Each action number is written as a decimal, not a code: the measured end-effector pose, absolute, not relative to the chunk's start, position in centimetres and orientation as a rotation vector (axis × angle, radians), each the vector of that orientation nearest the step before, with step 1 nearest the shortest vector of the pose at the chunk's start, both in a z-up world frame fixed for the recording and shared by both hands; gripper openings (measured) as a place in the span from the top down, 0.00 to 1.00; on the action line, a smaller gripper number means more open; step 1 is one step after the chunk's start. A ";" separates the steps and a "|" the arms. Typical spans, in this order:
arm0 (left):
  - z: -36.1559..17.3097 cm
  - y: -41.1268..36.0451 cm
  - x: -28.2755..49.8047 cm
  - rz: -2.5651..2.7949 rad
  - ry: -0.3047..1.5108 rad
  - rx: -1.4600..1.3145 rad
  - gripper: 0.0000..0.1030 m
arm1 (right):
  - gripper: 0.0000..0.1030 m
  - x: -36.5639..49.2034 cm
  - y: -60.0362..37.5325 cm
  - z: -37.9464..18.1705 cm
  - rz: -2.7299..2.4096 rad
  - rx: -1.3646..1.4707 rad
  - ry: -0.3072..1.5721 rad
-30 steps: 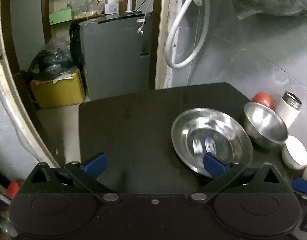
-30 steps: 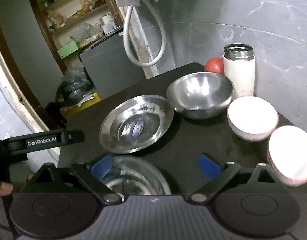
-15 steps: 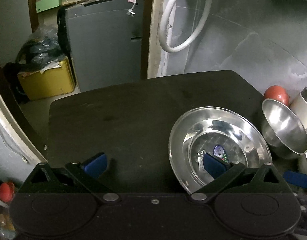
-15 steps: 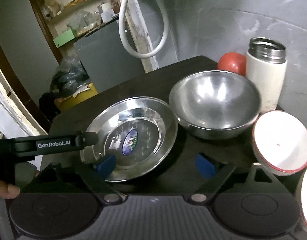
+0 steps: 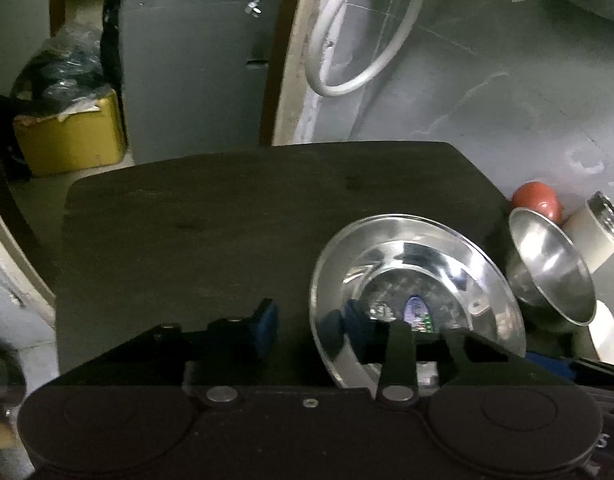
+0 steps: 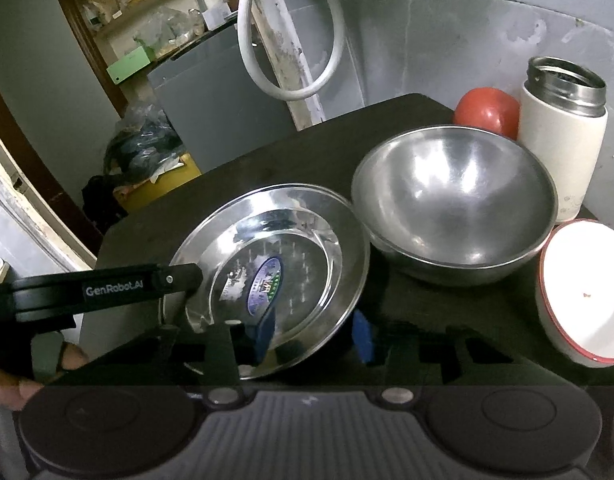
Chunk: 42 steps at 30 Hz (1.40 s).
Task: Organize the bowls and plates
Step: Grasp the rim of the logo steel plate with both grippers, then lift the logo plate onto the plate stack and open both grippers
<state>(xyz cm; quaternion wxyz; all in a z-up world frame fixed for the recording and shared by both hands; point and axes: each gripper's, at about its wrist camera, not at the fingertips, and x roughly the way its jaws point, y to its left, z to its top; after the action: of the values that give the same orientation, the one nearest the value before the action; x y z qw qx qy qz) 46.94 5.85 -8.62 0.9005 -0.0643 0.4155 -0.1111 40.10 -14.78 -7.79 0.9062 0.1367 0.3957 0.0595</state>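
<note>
A shiny steel plate [image 5: 419, 280] [image 6: 275, 248] with a sticker in its middle lies on the dark table [image 5: 227, 220]. My left gripper [image 5: 309, 330] straddles the plate's left rim. One pad is outside over bare table and the other is inside the plate, with a gap left on the outer side. In the right wrist view its finger [image 6: 179, 278] reaches over that rim. My right gripper [image 6: 313, 332] straddles the near right rim, jaws half narrowed, and contact is unclear. A steel bowl [image 6: 455, 208] touches the plate's right edge.
A white bowl with a red rim [image 6: 579, 292] sits at the right. Behind the steel bowl a white flask [image 6: 559, 152] and a red round thing [image 6: 485, 110] stand against the grey wall. A hand [image 6: 11, 384] shows at the lower left. Beyond the table's left edge is the floor.
Both grippers have moved in onto the steel plate's rim from either side. Their jaws have narrowed from wide open to about half that width.
</note>
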 end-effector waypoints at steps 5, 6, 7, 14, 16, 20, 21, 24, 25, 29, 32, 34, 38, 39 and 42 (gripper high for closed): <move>-8.7 5.7 46.8 -0.252 0.858 -0.153 0.81 | 0.70 39.9 -14.8 -8.1 0.115 0.271 0.816; -8.6 5.7 46.7 -0.254 0.853 -0.151 0.81 | 0.70 39.8 -14.7 -8.1 0.116 0.270 0.815; -8.6 5.8 46.5 -0.253 0.848 -0.149 0.81 | 0.70 39.7 -14.6 -8.0 0.119 0.267 0.813; -7.1 6.4 44.4 -0.238 0.813 -0.158 0.81 | 0.70 38.7 -14.4 -6.5 0.138 0.245 0.760; -6.5 6.4 43.5 -0.228 0.800 -0.150 0.81 | 0.70 38.2 -14.3 -6.0 0.147 0.244 0.750; -5.0 6.7 41.8 -0.215 0.767 -0.140 0.80 | 0.70 36.7 -14.1 -4.8 0.166 0.231 0.719; -4.6 6.7 41.3 -0.213 0.760 -0.138 0.80 | 0.70 36.2 -14.1 -4.5 0.171 0.230 0.713; -3.8 6.7 39.8 -0.213 0.745 -0.139 0.80 | 0.70 34.8 -14.1 -3.7 0.184 0.226 0.701; -3.6 6.7 39.2 -0.214 0.744 -0.143 0.80 | 0.70 34.2 -14.2 -3.6 0.188 0.226 0.700; -3.3 6.6 36.7 -0.203 0.746 -0.158 0.80 | 0.70 32.3 -14.6 -3.0 0.211 0.216 0.702; -3.2 6.2 34.7 -0.189 0.749 -0.160 0.80 | 0.70 30.7 -15.0 -2.9 0.231 0.210 0.711; -3.3 6.0 33.5 -0.180 0.754 -0.155 0.80 | 0.70 29.7 -15.2 -2.9 0.243 0.208 0.721; -3.4 5.5 31.4 -0.161 0.771 -0.146 0.80 | 0.69 27.9 -15.3 -2.9 0.263 0.187 0.749; -3.5 5.4 30.9 -0.155 0.776 -0.143 0.79 | 0.69 27.7 -15.4 -2.9 0.269 0.180 0.755; -3.8 5.2 29.6 -0.141 0.784 -0.131 0.79 | 0.69 26.9 -15.4 -3.2 0.282 0.173 0.778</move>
<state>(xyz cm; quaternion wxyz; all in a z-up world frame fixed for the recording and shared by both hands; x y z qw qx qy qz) 29.63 5.21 -3.80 0.9197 -0.0637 0.3813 -0.0688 26.85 -15.38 -3.20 0.9121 0.0838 0.3774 0.1367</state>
